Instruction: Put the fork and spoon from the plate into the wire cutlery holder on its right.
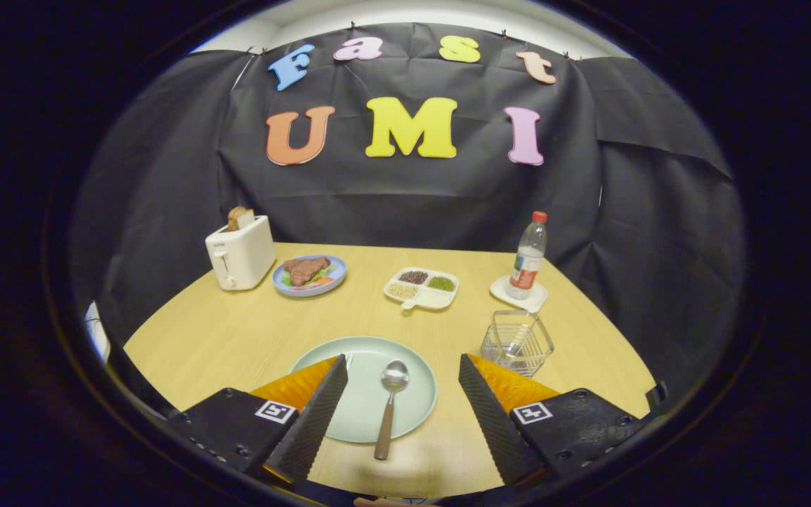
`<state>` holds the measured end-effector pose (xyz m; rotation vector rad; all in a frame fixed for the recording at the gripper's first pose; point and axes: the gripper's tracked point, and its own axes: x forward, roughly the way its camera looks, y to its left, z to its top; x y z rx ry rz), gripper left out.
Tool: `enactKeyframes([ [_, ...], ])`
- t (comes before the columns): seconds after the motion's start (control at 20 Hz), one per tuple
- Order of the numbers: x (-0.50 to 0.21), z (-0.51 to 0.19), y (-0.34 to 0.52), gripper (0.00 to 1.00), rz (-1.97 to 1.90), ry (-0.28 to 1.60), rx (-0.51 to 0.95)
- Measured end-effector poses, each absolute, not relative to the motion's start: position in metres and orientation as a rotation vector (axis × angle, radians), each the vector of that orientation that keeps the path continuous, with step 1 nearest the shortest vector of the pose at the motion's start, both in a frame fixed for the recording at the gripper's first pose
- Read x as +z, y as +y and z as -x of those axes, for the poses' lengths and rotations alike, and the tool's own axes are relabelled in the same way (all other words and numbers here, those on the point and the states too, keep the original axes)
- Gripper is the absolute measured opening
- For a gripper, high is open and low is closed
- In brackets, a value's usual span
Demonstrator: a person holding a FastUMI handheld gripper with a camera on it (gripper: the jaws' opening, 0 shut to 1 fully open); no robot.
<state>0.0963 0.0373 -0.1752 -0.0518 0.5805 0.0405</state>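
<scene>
A pale green plate (367, 352) lies on the wooden table just ahead of my fingers. On it rests a spoon (389, 403) with a metal bowl and a brown wooden handle that sticks out over the plate's near rim. A thin pale sliver beside the left fingertip may be the fork (348, 361); the finger hides the rest. The wire cutlery holder (517, 342) stands to the plate's right, beyond the right finger, and looks empty. My gripper (403, 367) is open above the plate's near side, its two fingers straddling the spoon without touching it.
At the back of the table (236, 331) stand a white toaster (240, 253) with bread, a blue plate of food (309, 275), a white divided dish of beans (422, 287) and a plastic bottle (529, 259) on a white coaster. Black cloth walls the booth behind.
</scene>
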Motion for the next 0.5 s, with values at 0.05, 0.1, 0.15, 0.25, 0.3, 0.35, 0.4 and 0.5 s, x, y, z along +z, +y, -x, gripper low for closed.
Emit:
enactKeyframes([
  [0.05, -0.186, -0.098, 0.037, 0.96, 0.047, 0.616, 0.041],
  [0.1, -0.195, -0.1, 0.037, 0.96, 0.044, 0.65, 0.036],
  [0.15, -0.206, -0.103, 0.036, 0.96, 0.04, 0.684, 0.032],
  [0.25, -0.223, -0.106, 0.039, 0.96, 0.023, 0.753, 0.037],
  [0.3, -0.23, -0.107, 0.041, 0.96, 0.017, 0.783, 0.045],
  [0.35, -0.236, -0.108, 0.043, 0.96, 0.015, 0.808, 0.049],
  [0.4, -0.242, -0.109, 0.046, 0.96, 0.018, 0.834, 0.052],
  [0.5, -0.253, -0.11, 0.052, 0.96, 0.017, 0.876, 0.06],
])
